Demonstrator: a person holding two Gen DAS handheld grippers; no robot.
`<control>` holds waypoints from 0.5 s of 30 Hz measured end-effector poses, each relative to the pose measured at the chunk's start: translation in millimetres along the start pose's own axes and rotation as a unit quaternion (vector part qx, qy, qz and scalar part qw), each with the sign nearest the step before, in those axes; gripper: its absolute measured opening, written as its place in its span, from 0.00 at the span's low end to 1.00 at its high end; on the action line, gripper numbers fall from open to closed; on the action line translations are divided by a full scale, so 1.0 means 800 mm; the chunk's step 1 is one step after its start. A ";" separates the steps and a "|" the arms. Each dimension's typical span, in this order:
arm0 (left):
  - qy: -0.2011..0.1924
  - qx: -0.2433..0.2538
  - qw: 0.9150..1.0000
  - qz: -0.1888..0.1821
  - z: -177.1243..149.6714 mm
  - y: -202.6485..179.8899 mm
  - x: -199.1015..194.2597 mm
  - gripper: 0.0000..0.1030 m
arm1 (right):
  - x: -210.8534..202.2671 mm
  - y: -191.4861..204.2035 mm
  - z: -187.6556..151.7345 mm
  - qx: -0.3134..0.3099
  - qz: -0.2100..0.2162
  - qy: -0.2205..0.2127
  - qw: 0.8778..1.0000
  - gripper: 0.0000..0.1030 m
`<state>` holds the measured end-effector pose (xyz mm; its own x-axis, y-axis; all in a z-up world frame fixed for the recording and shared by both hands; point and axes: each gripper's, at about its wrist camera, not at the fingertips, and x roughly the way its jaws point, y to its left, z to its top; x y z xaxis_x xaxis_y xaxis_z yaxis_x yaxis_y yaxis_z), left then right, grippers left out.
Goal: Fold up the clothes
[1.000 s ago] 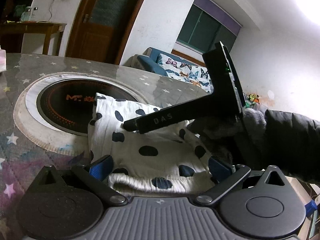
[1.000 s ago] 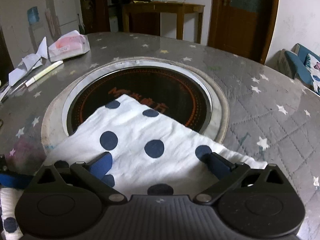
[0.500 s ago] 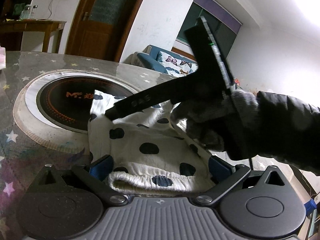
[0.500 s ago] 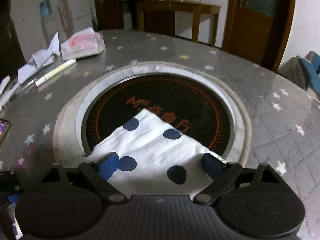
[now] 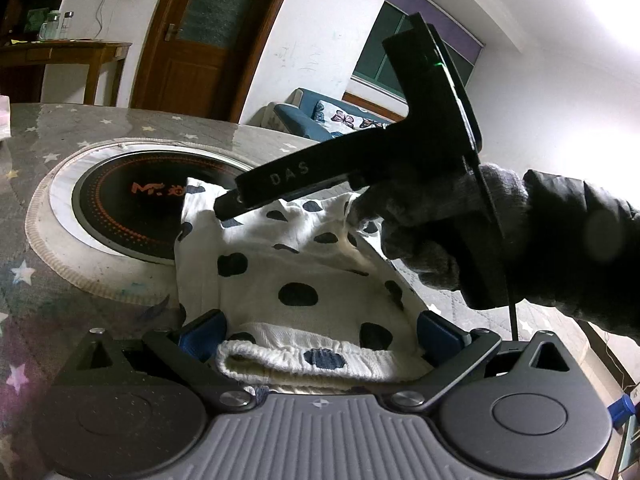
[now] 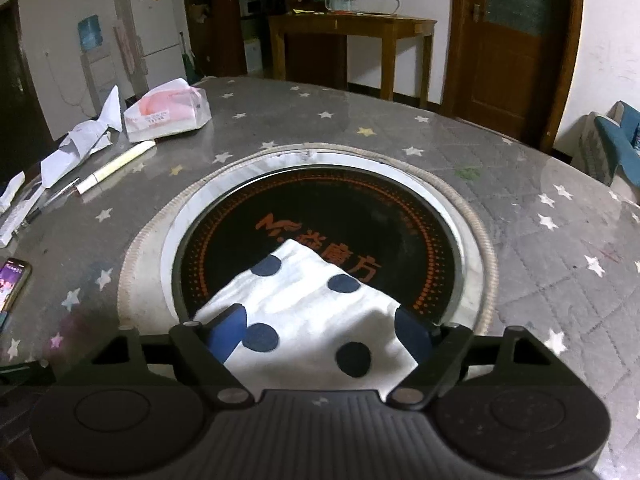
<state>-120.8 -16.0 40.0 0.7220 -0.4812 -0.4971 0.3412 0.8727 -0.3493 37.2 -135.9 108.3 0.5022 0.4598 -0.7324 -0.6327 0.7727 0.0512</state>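
A white garment with dark blue dots (image 5: 296, 268) lies on the star-patterned table (image 5: 48, 296), one corner over the round black cooktop (image 5: 132, 208). My left gripper (image 5: 318, 332) stands wide, its blue pads (image 5: 202, 332) either side of the elastic waistband (image 5: 320, 360). A gloved hand (image 5: 416, 236) holds my right gripper (image 5: 228, 206) over the far part of the garment. In the right wrist view the right gripper (image 6: 320, 330) has its jaws closing, with the garment's corner (image 6: 308, 300) lying between and under them; the pads do not press on it.
The cooktop (image 6: 320, 216) sits in a pale ring at the table's middle. At the left lie a tissue pack (image 6: 168, 114), crumpled papers (image 6: 80, 140), a pen (image 6: 116, 166) and a phone (image 6: 12, 284). A wooden side table (image 6: 352, 28) and a door stand behind.
The right gripper has drawn back and risen, so less of the garment shows in its view, and its jaws have narrowed. The garment's far part has bunched up. The left gripper has stayed put.
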 end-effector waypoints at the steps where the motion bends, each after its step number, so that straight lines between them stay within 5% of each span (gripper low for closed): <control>1: 0.000 0.000 1.000 0.000 0.000 0.000 0.000 1.00 | 0.004 0.002 0.001 -0.001 0.004 0.002 1.000 0.77; 9: 0.001 0.004 1.000 0.002 -0.001 0.000 0.002 1.00 | 0.035 0.017 0.006 -0.021 0.013 0.028 0.999 0.73; 15: 0.001 0.004 1.000 0.002 -0.002 0.000 0.002 1.00 | 0.014 0.013 0.011 -0.020 0.009 0.010 1.000 0.71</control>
<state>-120.2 -16.8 37.8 0.7224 -0.4771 -0.5005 0.3426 0.8757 -0.3403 41.3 -118.6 106.7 0.4786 0.4646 -0.7450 -0.6647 0.7461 0.0384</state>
